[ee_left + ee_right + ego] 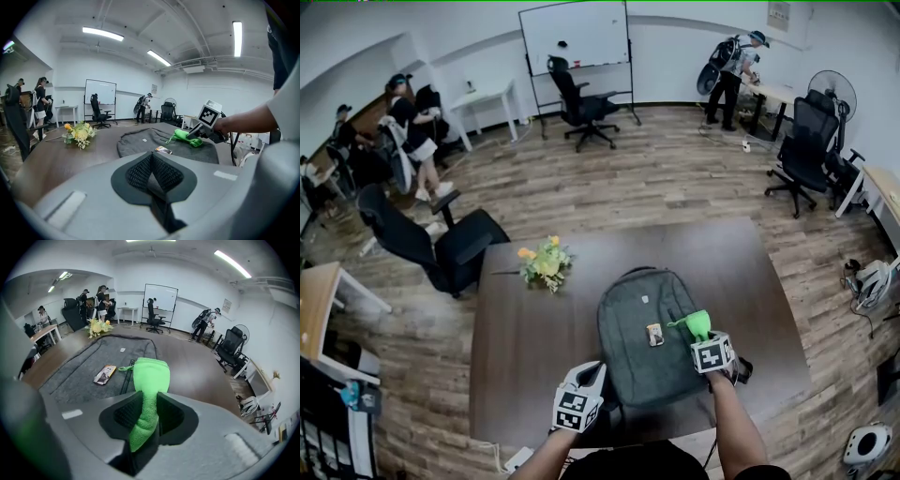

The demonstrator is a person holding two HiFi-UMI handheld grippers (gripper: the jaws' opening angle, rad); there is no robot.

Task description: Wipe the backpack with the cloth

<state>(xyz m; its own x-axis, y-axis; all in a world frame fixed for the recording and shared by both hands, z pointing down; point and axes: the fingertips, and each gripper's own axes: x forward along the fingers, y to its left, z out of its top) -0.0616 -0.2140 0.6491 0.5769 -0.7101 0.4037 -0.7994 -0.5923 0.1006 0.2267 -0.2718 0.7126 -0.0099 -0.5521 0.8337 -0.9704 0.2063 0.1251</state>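
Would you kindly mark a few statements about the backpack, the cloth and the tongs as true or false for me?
1. The right tongs are closed on the green cloth. True.
2. The left tongs grip the backpack. False: they are shut with nothing between them.
3. The backpack stands upright. False: it lies flat on the table.
4. A bunch of yellow flowers lies on the table, apart from the backpack. True.

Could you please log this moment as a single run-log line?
right gripper: shut on green cloth, over backpack | left gripper: shut, empty, beside backpack | backpack: flat on table
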